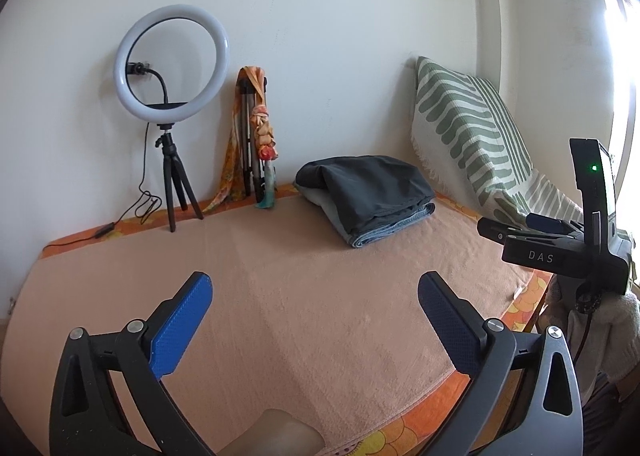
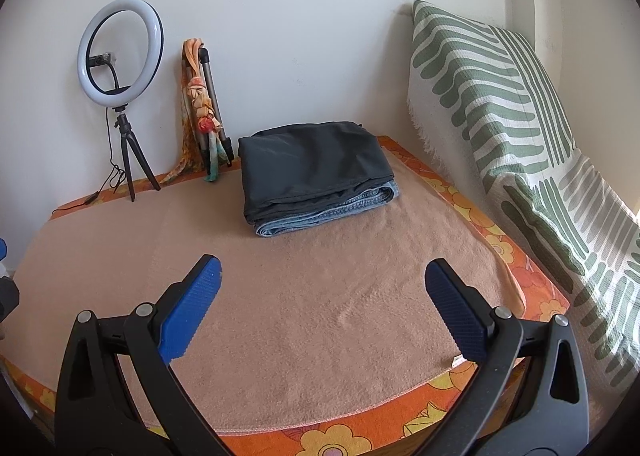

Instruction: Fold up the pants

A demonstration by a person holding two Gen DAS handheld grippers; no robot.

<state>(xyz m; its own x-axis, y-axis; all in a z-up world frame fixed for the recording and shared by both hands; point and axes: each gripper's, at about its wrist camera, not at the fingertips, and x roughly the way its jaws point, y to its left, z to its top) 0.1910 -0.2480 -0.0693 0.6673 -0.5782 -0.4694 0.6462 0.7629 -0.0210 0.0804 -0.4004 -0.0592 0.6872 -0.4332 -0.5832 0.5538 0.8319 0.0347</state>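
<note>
A folded stack of pants lies at the far side of the peach blanket [image 2: 320, 316]: dark grey pants [image 2: 312, 160] on top of blue jeans [image 2: 332, 212]. It also shows in the left wrist view, dark pants [image 1: 372, 184] over jeans [image 1: 392, 228]. My left gripper [image 1: 316, 288] is open and empty, held above the blanket well short of the stack. My right gripper [image 2: 322, 276] is open and empty, also short of the stack. The right gripper's body shows at the right of the left wrist view [image 1: 568, 244].
A ring light on a small tripod [image 2: 120, 56] and a folded tripod with an orange scarf [image 2: 200, 104] stand against the back wall at left. A green-striped pillow [image 2: 500, 104] leans at the right. The blanket covers an orange floral mattress [image 2: 472, 200].
</note>
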